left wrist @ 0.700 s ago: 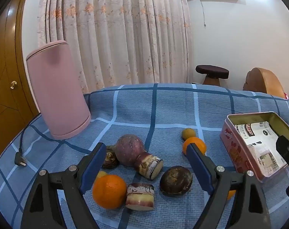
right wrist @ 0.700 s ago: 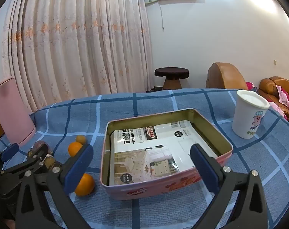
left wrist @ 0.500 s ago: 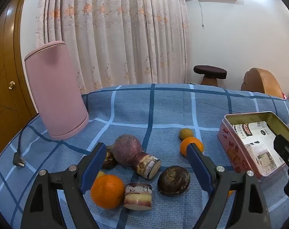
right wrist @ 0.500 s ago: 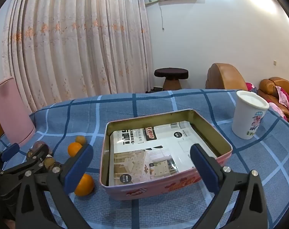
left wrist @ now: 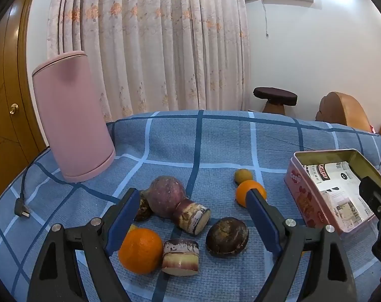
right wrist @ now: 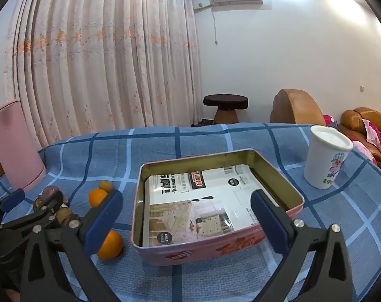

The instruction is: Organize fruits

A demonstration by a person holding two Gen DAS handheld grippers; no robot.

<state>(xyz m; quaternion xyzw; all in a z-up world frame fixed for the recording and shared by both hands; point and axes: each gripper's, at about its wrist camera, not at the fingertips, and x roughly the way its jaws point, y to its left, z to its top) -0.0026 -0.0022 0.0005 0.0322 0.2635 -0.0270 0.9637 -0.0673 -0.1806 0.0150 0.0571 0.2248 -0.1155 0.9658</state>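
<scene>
Fruit lies scattered on the blue checked cloth (left wrist: 215, 136). In the left wrist view my left gripper (left wrist: 191, 206) stands open above an orange (left wrist: 140, 250), a cut cane piece (left wrist: 181, 256), a dark round fruit (left wrist: 227, 237) and a purple root (left wrist: 166, 196) with a cut stub. A second orange (left wrist: 245, 191) and a small yellow fruit (left wrist: 243, 175) lie farther right. The pink tin (right wrist: 215, 248) is lined with printed paper; my right gripper (right wrist: 186, 211) hangs open over its front edge. Another orange (right wrist: 111, 245) lies left of the tin.
A tall pink cylinder (left wrist: 72, 115) stands at the back left, with a black plug and cable (left wrist: 22, 210) beside it. A white paper cup (right wrist: 325, 159) stands right of the tin. Curtains, a stool and sofas lie beyond the table edge.
The left wrist view has drifted slightly: the fruit and the tin sit a little lower and more to the left than before. The right wrist view is nearly the same.
</scene>
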